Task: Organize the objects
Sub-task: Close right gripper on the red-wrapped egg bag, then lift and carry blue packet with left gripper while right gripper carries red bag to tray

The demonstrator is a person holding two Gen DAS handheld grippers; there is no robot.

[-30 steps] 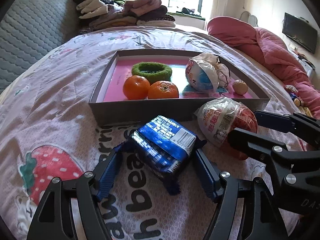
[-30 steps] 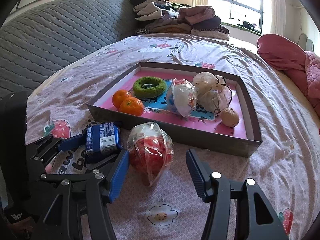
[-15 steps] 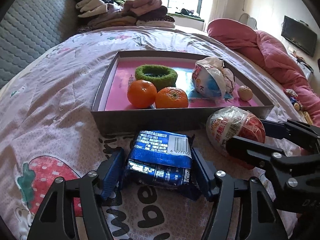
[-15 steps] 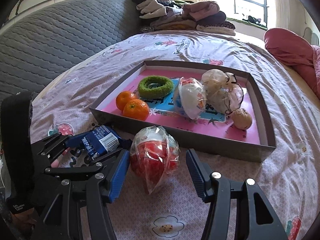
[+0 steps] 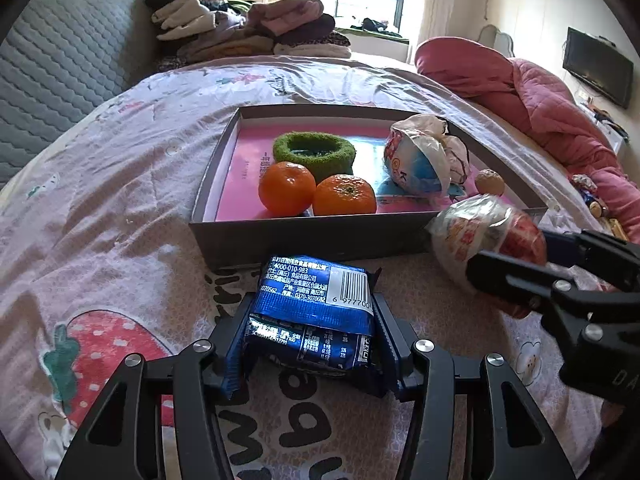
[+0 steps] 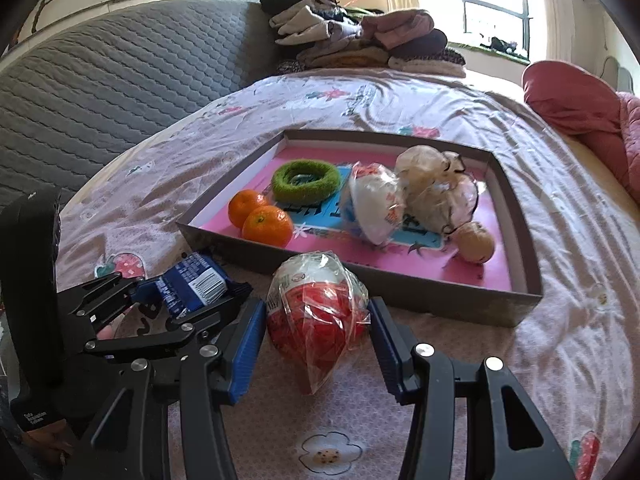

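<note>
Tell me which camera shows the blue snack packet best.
The left wrist view: the blue snack packet fills the centre, label readable, between the left gripper fingers. The right wrist view shows it small and partly hidden at the left edge.

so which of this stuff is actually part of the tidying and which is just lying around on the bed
Part of the job:
- blue snack packet in the left gripper
- red-and-white bagged egg between the right gripper fingers
- grey tray, with two oranges, green ring, bagged items

Lying about:
- folded clothes
- pink quilt
</note>
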